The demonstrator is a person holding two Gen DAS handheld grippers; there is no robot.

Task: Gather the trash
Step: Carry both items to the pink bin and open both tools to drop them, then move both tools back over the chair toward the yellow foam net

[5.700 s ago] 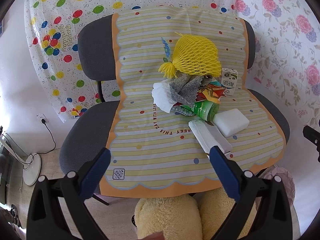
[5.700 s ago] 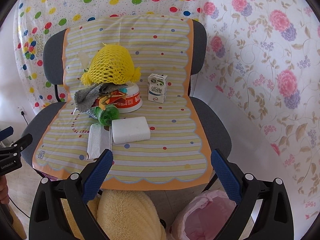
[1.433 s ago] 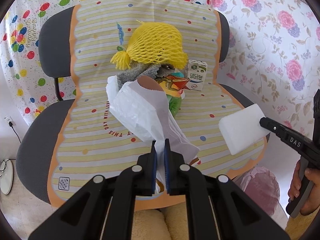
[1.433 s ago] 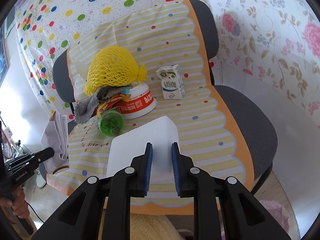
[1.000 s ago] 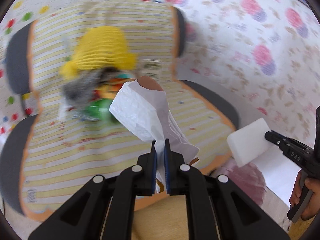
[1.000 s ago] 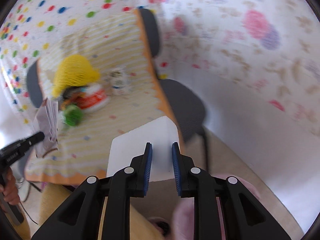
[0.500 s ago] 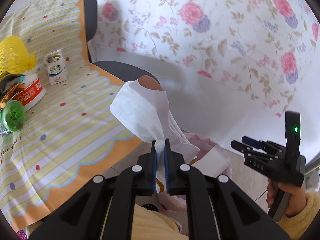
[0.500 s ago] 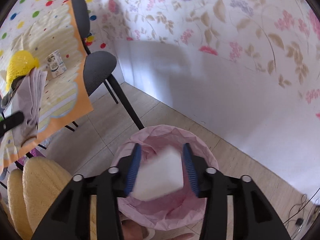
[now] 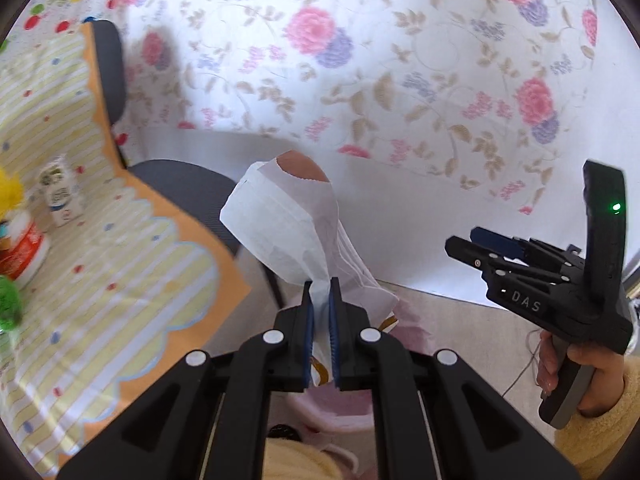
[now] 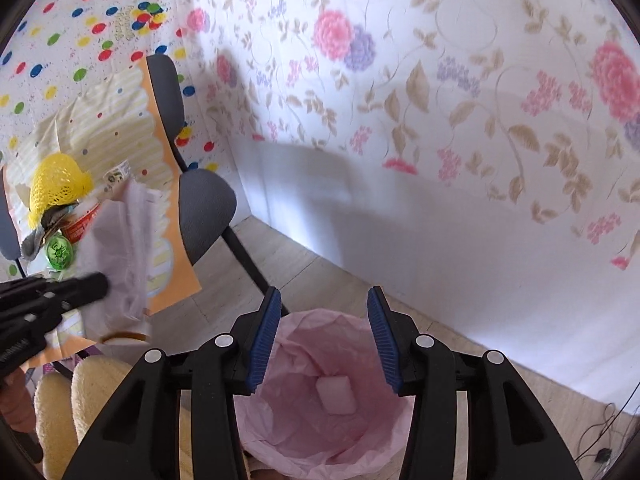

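My left gripper [image 9: 319, 308] is shut on a white paper bag [image 9: 288, 224] and holds it up beside the chair, above the edge of the pink-lined trash bin [image 9: 404, 332]. The bag also shows in the right wrist view [image 10: 120, 248]. My right gripper [image 10: 322, 336] is open and empty, right over the trash bin [image 10: 280, 412]. A white foam block [image 10: 335, 394] lies at the bottom of the bin. More trash sits on the chair: a yellow foam net [image 10: 52, 188], a green bottle [image 10: 59, 255], a red-and-white bowl [image 10: 82, 220] and a small milk carton [image 9: 60, 196].
The grey chair [image 10: 204, 208] with its striped yellow cover [image 9: 100, 264] stands left of the bin. A floral-papered wall [image 10: 440, 120] is close behind the bin. A yellow plush thing [image 10: 60, 400] is at the lower left. Cables [image 10: 608, 440] lie on the floor at the right.
My right gripper has opened wider and the white foam block has dropped to the bottom of the bin. My left gripper has swung further right with the paper bag.
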